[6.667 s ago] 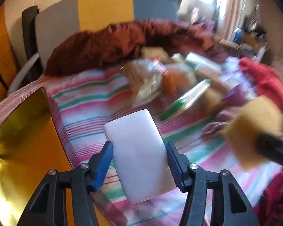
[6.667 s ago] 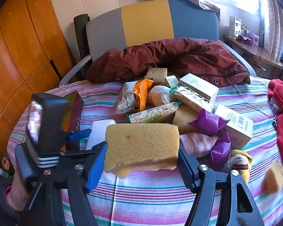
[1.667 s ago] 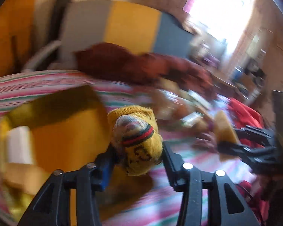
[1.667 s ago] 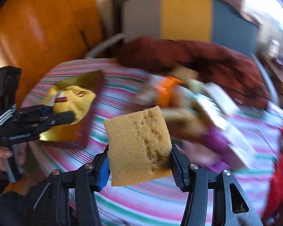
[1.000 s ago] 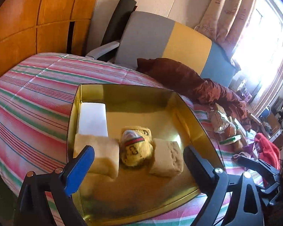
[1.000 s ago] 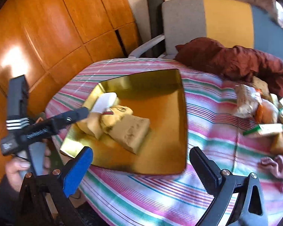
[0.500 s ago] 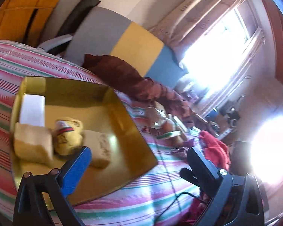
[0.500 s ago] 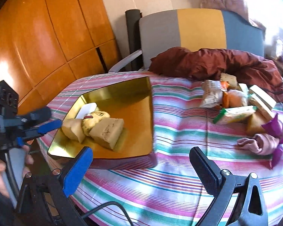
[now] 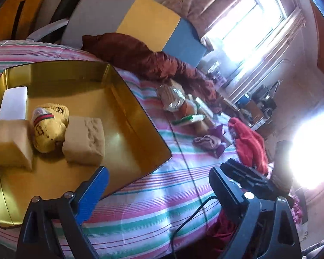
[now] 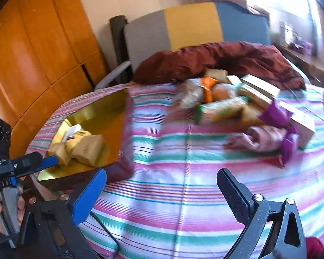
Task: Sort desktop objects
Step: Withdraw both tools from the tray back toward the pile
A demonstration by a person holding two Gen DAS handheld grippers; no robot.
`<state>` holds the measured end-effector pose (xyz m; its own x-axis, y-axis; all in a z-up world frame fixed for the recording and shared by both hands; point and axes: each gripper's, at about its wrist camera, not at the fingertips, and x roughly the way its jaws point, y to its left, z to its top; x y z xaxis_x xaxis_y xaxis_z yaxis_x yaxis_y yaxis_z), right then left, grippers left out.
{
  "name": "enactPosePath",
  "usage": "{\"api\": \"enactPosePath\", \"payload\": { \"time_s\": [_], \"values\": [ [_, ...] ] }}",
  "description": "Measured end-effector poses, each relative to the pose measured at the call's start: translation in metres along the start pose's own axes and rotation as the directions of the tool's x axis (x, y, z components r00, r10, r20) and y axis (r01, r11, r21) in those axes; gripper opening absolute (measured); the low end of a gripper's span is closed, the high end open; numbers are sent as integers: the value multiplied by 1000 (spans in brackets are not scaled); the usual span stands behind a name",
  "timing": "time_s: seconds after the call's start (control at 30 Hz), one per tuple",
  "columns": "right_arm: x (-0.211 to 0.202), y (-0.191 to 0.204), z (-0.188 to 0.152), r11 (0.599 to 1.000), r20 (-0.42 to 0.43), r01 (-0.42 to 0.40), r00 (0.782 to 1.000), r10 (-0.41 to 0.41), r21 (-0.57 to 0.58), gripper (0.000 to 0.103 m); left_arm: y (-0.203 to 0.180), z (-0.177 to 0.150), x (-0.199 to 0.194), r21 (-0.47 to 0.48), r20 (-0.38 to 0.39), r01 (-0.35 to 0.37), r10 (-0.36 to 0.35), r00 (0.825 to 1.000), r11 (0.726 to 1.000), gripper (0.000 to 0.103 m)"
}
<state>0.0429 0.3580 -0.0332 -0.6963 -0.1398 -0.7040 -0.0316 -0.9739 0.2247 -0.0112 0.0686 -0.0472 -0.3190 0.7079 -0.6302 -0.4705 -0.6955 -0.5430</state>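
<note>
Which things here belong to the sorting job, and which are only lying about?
Job: gold tray holding two sponges, white block, yellow sock; unsorted pile; both open grippers.

Lying about: maroon jacket, red cloth, chair.

The heap of snack packets and cardboard boxes (image 10: 231,103) on the striped cloth is motion-blurred, its labels unreadable. The shiny gold metal tray (image 9: 127,116) runs off the left-wrist frame's left edge.

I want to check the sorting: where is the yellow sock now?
In the left wrist view, the yellow sock lies in the gold tray, between two sponges.
</note>
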Motion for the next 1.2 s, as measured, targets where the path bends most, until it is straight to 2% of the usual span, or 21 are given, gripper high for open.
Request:
{"api": "enactPosePath", "payload": {
  "time_s": [0.1,0.47,0.63,0.77,0.93,1.07,1.2],
  "values": [
    [-3,-15,-3,999,-16,43,999,-43,17,103,-1,-2,5,-1,-26,3,-3,1000,1000,94],
    [-28,-84,8,976,-20,27,1000,-23,217,103,-11,0,14,49,-64,-12,15,998,999,95],
    [-39,-113,14,961,-10,88,996,-89,262,103,-24,2,20,102,-77,7,1,997,995,95],
    [-46,-138,14,943,-16,109,994,-110,315,103,-36,1,25,146,-85,20,-7,996,989,97],
    [-44,-163,13,916,-28,71,997,-66,395,103,-44,1,31,162,-100,46,-29,995,986,97],
    [-33,-177,16,897,-55,42,998,-20,440,103,-50,0,35,149,-119,117,-100,988,982,103],
    [-22,-190,22,882,-62,26,998,4,471,103,-57,-1,39,165,-126,111,-90,988,980,103]
  ]
}}
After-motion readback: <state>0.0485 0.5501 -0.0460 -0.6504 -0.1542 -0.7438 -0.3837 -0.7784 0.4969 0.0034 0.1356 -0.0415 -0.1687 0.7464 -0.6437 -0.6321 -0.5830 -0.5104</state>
